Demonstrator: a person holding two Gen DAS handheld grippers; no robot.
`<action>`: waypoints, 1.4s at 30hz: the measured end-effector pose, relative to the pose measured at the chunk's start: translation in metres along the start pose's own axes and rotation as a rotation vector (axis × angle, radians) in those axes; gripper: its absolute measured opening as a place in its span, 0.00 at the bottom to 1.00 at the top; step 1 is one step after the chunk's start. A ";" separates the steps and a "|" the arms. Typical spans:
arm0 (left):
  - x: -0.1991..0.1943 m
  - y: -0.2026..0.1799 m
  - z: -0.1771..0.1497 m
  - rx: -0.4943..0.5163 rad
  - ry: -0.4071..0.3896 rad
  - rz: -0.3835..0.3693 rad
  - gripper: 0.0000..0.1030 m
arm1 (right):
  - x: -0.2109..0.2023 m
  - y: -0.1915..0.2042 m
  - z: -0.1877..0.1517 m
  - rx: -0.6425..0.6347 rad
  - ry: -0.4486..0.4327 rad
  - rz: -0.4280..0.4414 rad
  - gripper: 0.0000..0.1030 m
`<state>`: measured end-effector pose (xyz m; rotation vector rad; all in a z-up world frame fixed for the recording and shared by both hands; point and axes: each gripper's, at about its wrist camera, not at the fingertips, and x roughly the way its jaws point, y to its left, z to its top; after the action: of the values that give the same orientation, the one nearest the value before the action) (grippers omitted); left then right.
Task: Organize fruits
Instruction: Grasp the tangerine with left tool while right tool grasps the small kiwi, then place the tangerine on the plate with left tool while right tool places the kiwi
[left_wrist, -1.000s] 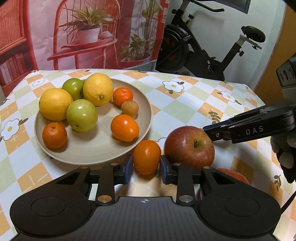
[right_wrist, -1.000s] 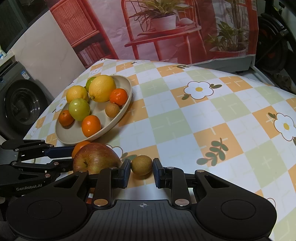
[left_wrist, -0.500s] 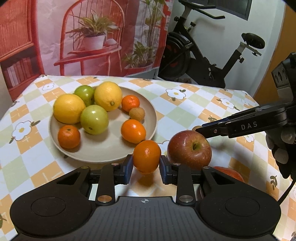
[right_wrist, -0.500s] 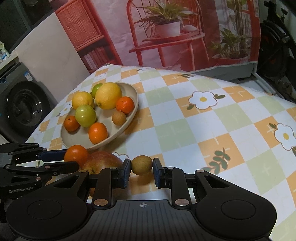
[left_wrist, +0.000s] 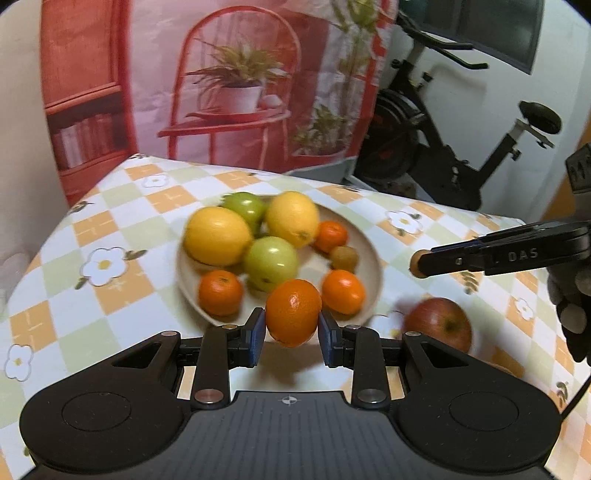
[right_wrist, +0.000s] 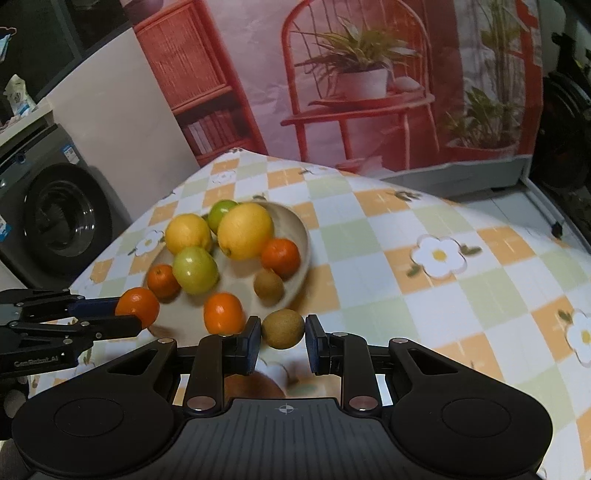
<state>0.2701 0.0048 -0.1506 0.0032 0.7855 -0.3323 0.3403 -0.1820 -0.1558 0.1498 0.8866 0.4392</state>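
plate crowded with fruit, bare patch at its near rim, red apple beside it

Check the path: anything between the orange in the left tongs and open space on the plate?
No barrier shows. The left tongs hold the orange above the plate's near edge. Two small oranges flank a bare patch there.

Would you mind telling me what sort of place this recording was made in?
Most likely a room in a home, perhaps a utility or spare room. A front-loading washing machine stands to one side, an exercise bike stands behind the table, and a printed backdrop cloth hangs at the back.
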 end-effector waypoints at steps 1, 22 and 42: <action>0.001 0.003 0.002 -0.004 0.001 0.006 0.32 | 0.002 0.002 0.003 -0.005 0.000 0.003 0.23; 0.025 0.029 0.017 0.001 0.030 0.027 0.32 | 0.064 0.036 0.047 -0.080 0.030 0.044 0.23; 0.028 0.029 0.019 -0.010 0.059 0.019 0.38 | 0.068 0.037 0.049 -0.069 0.043 0.022 0.26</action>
<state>0.3107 0.0219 -0.1601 0.0111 0.8454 -0.3114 0.4045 -0.1164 -0.1626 0.0867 0.9110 0.4944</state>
